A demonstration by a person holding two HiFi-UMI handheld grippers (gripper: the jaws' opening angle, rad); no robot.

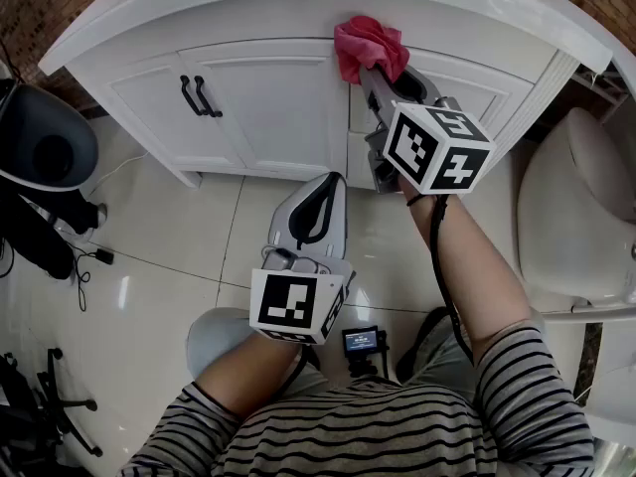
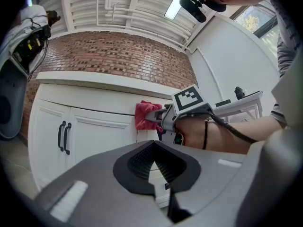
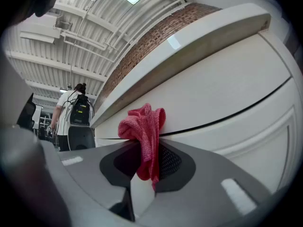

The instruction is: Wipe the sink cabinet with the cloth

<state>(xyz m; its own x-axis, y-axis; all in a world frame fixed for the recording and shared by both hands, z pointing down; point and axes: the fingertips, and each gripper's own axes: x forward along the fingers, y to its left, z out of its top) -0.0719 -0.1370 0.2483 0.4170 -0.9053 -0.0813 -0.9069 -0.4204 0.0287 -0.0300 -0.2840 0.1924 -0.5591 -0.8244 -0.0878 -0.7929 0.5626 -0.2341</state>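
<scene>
A crumpled pink cloth (image 1: 369, 48) (image 3: 143, 132) (image 2: 144, 115) is pressed against the upper front of the white sink cabinet (image 1: 268, 97), just under its countertop edge. My right gripper (image 1: 383, 78) (image 3: 144, 167) is shut on the cloth and holds it to the cabinet face (image 3: 227, 103). My left gripper (image 1: 316, 202) (image 2: 154, 167) hangs lower and nearer to me, over the floor, jaws shut with nothing between them. It points toward the cabinet doors (image 2: 94, 136).
Two black handles (image 1: 199, 95) sit on the left cabinet doors. A dark bin (image 1: 45, 147) stands at the left, a white toilet (image 1: 576, 207) at the right. A person with a backpack (image 3: 75, 112) stands far off in the right gripper view. Glossy tiled floor (image 1: 169, 266) lies below.
</scene>
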